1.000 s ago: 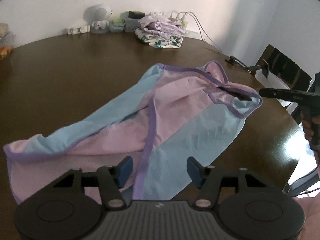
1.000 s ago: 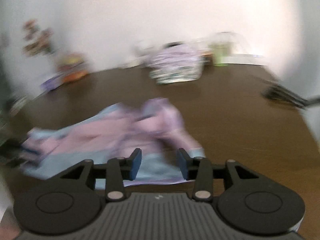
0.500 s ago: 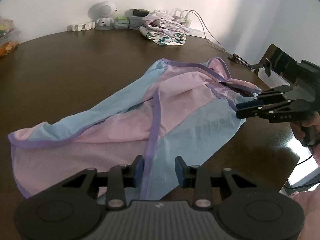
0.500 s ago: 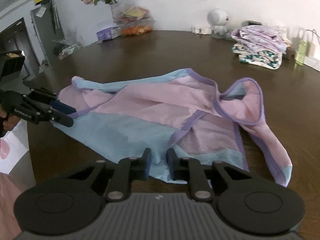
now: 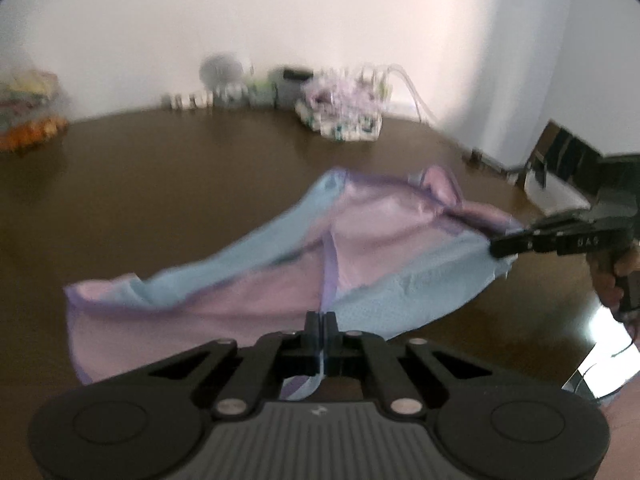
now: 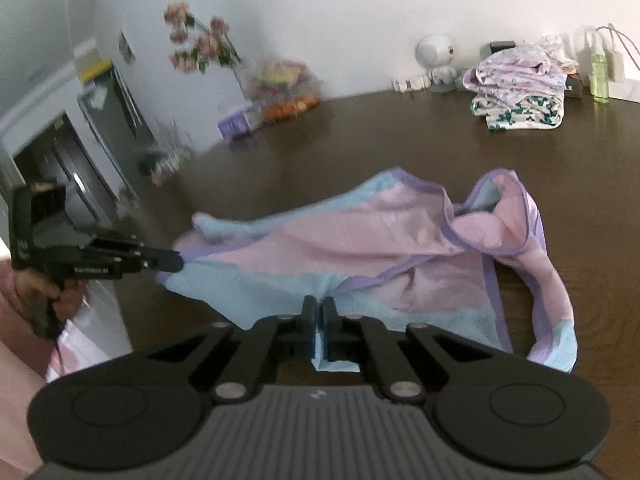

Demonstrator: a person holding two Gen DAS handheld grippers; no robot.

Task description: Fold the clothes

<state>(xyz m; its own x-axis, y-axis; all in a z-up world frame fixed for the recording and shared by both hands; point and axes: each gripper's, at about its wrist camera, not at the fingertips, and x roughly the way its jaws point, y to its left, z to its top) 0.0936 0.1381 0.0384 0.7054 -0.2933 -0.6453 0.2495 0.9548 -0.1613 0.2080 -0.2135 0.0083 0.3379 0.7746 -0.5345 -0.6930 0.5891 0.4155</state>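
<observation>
I am pinching the near edge of the garment (image 5: 360,248) with both grippers, so this looks like the grasping step that opens a fold. My left gripper (image 5: 321,322) has just been closing, and its fingers are now pressing together on the cloth, with a bit of purple trim hanging out behind them. My right gripper (image 6: 318,312) has likewise just been closing and is now clamping the blue hem, a corner of it showing behind the fingers. The rest of the garment is lying on the brown table (image 6: 360,136), spreading away ahead of my fingertips. Beyond it, well apart, a pile of clothes (image 6: 520,92) is sitting by the wall. Next, I judge, I am going to need to lift both pinched points together and carry them forward over the far edge, keeping the cloth taut between them so it does not bunch.
</observation>
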